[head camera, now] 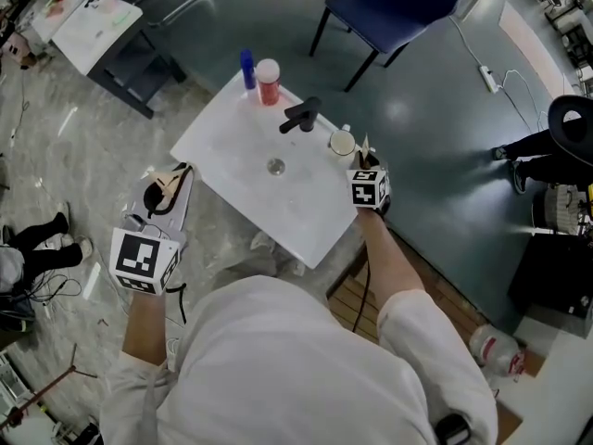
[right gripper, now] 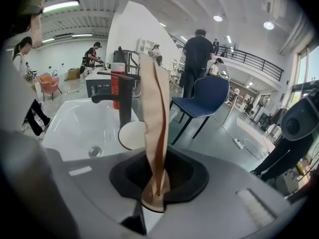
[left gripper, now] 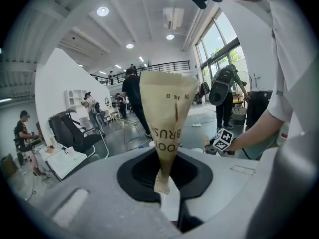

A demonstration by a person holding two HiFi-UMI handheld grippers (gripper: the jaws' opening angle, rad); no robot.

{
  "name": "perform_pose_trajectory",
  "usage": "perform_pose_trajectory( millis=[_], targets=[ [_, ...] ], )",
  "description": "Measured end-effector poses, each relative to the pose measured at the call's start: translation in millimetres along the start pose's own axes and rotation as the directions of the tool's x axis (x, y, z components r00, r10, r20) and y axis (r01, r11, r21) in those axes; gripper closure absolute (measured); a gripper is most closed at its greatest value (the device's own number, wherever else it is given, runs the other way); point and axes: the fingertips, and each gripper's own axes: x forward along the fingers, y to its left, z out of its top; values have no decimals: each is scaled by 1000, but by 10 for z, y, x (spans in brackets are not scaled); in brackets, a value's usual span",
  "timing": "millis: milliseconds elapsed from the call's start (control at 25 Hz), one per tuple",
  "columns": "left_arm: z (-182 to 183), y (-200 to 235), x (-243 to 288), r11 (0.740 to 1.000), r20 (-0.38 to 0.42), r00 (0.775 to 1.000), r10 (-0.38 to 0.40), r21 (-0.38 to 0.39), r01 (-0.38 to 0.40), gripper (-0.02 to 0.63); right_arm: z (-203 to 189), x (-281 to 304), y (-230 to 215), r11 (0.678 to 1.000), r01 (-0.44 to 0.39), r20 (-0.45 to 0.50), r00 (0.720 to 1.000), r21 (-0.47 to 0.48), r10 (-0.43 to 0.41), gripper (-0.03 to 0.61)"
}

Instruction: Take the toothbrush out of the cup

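A white cup [head camera: 342, 143] stands on the white sink top [head camera: 232, 137] just right of the black faucet [head camera: 301, 116]. My right gripper [head camera: 364, 163] sits right beside the cup, shut on a brown paper toothbrush pack [head camera: 364, 146] that stands upright. In the right gripper view the pack [right gripper: 154, 123] rises from between the jaws of that gripper [right gripper: 152, 203], with the cup [right gripper: 132, 135] directly behind it. My left gripper [head camera: 170, 185] hangs off the sink's left side, over the floor, shut on a second brown paper pack [left gripper: 164, 113] printed with "BRUSH" letters and held in that gripper [left gripper: 167, 193].
A red bottle [head camera: 268, 82] and a blue bottle [head camera: 247, 69] stand at the sink's far corner, and the drain [head camera: 275, 166] lies mid-basin. A blue chair [head camera: 389, 7] is beyond the sink. Cables and clutter lie on the floor at left, and a person [head camera: 556, 146] stands at right.
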Motion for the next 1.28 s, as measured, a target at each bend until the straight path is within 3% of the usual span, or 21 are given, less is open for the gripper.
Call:
perform_pose_trajectory(
  millis=[600, 1280],
  targets=[
    [22, -140, 264, 997, 21, 997, -75, -2, 75, 580, 312, -306, -148, 997, -20, 102, 995, 74, 12, 541],
    [211, -515, 609, 980, 68, 978, -199, 15, 198, 580, 759, -1109, -310, 997, -18, 208, 978, 77, 1, 541]
  ],
)
